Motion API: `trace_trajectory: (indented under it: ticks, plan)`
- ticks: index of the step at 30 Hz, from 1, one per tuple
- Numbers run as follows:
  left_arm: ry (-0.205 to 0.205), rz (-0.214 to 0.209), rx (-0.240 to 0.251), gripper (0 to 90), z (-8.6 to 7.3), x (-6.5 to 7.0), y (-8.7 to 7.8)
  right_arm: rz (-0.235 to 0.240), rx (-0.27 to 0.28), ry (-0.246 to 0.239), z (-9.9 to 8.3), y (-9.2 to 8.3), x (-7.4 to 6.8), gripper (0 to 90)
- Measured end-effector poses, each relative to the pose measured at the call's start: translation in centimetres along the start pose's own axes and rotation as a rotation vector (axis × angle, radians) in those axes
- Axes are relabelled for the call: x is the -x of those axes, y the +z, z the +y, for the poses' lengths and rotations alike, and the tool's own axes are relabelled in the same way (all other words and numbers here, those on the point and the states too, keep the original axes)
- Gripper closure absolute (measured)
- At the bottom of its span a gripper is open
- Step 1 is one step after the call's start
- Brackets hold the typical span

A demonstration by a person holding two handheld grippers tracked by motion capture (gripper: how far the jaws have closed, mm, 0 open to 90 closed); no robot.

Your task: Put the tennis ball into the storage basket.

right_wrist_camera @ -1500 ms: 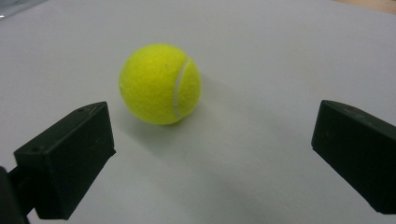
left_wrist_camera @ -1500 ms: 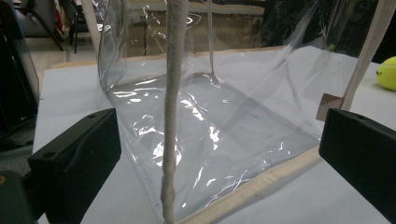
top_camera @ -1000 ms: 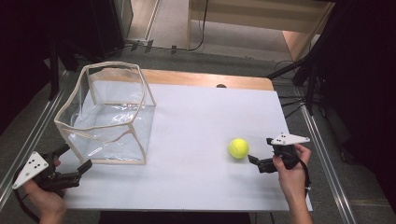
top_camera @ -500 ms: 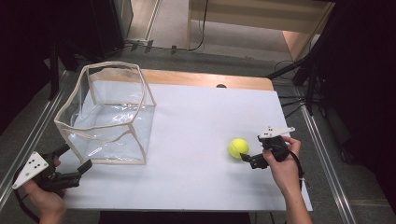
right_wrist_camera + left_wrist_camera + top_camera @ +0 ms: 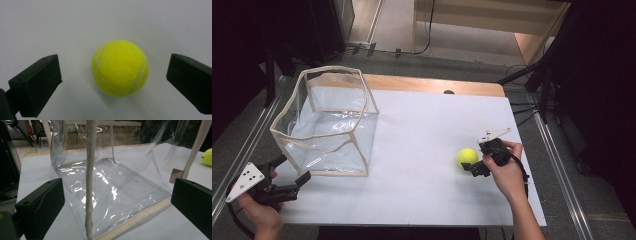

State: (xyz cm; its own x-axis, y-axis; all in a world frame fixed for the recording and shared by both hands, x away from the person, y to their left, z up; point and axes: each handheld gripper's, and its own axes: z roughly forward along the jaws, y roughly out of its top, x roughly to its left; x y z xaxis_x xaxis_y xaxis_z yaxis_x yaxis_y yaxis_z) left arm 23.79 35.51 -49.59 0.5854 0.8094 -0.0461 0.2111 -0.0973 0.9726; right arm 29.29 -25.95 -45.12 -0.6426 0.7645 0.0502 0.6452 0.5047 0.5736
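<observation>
- Tennis ball [image 5: 467, 157] on white desk [image 5: 422, 130], well right of clear bag [image 5: 324, 122].
- Right gripper [image 5: 473, 168] beside ball, fingers [image 5: 37, 85] spread either side, not touching.
- Left gripper [image 5: 294, 176] near bag's front corner, fingers [image 5: 41, 206] released.

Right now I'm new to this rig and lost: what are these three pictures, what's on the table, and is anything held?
A person holds a hand-held gripper in each hand. The high view looks down on the white table. The other two views ride on the grippers and look along their black fingers. A clear plastic bag with cream trim stands open at the left; a yellow tennis ball lies at the right. The left gripper faces the bag's corner, open. The right gripper is open with the ball between its fingers, not yet gripped. Nothing is held.
</observation>
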Motion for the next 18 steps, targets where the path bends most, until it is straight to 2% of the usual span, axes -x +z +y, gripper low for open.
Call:
trace_trajectory:
  ticks: [4, 5, 6, 8, 9, 13, 17, 18]
  plan:
    - [0.002, 0.000, -0.002, 0.0, 0.0, 0.0, 0.0, -0.002, -0.051, 0.023, 0.4, 0.8, 0.0, 0.0]
    - [0.001, -0.001, 0.000, 0.0, 0.0, 0.0, 0.0, 0.001, -0.064, 0.023, 0.5, 0.9, 0.1, 1.0]
    - [0.002, -0.001, -0.001, 0.0, 0.0, 0.0, 0.0, -0.006, -0.071, 0.026, 0.6, 1.1, 0.1, 5.8]
    - [0.002, 0.000, -0.002, 0.0, 0.0, 0.0, 0.0, -0.002, -0.077, 0.019, 0.6, 1.5, 0.3, 5.8]
    - [0.002, -0.002, -0.001, 0.0, 0.0, 0.0, 0.0, -0.007, -0.090, 0.036, 0.7, 1.6, 0.3, 5.8]
    - [0.003, -0.001, -0.003, 0.0, 0.0, 0.0, 0.0, -0.006, -0.115, 0.042, 0.8, 2.2, 0.4, 5.8]
    - [0.001, -0.002, 0.001, 0.0, 0.0, 0.0, 0.0, -0.016, -0.159, 0.043, 0.7, 3.1, 0.7, 6.4]
    - [0.001, -0.003, 0.002, 0.0, 0.0, 0.0, 0.0, -0.014, -0.170, 0.052, 0.7, 3.2, 0.6, 11.2]
